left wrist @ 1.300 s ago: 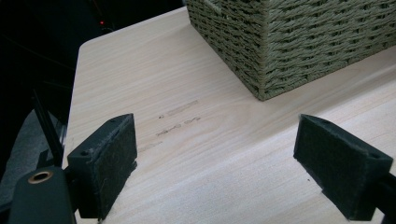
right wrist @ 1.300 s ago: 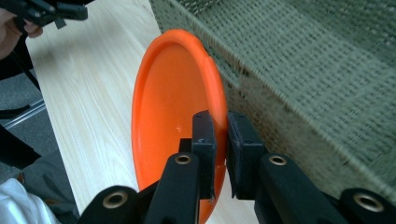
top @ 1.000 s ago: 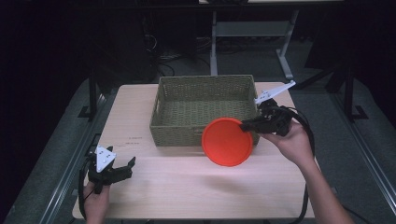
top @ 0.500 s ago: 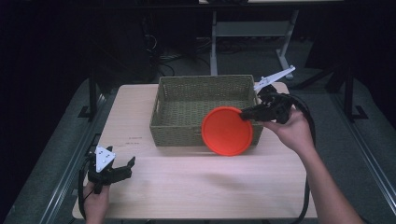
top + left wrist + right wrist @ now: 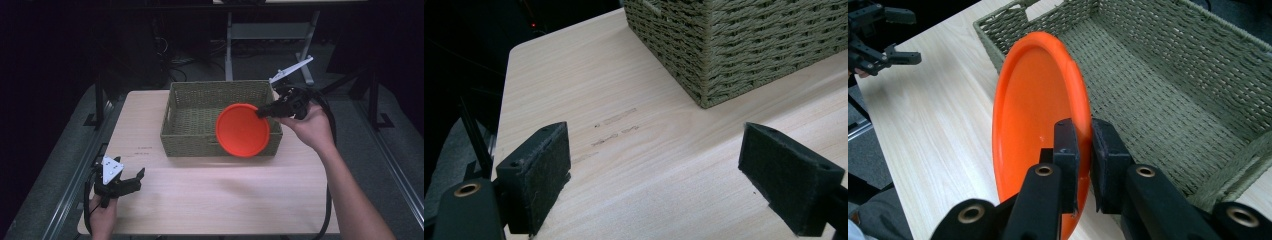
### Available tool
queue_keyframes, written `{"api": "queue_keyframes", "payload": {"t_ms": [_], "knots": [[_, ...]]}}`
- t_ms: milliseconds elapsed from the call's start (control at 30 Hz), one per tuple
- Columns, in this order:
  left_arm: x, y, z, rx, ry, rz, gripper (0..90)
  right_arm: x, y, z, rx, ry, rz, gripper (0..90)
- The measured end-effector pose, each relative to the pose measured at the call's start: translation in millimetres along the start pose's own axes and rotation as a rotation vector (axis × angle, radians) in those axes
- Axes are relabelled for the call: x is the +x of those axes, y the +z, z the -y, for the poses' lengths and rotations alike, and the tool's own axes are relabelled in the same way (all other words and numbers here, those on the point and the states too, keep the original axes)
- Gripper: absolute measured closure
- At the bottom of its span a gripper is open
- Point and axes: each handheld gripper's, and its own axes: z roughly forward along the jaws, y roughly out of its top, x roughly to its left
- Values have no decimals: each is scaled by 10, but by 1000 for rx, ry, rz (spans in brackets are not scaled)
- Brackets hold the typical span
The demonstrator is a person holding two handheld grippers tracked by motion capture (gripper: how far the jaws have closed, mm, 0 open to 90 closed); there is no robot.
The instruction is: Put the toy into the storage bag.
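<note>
Plate (image 5: 1033, 115) pinched in right gripper (image 5: 1083, 150) over, apparently, basket (image 5: 1168, 95).

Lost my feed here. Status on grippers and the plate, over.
Right gripper shut on orange plate, held on edge above the basket's front wall. Left gripper open, low over the table. Nothing in the way.

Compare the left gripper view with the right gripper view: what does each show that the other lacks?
Left gripper view alone: its own open tongs over bare wood, and faint marks on the table. Right gripper view alone: the orange plate clamped on edge, tilted over the basket's near rim, plus the basket's empty woven floor. Both share the woven basket and the tabletop.
</note>
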Motion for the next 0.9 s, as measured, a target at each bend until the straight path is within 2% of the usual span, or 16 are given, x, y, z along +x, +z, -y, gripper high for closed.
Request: {"api": "queue_keyframes", "payload": {"t_ms": [400, 900], "knots": [[-3, -6, -1, -3, -1, -2, 128, -46, -1, -182, 8, -7, 29, 821], [4, -10, -3, 1, 3, -2, 129, -118, 12, -423, 7, 17, 61, 821]]}}
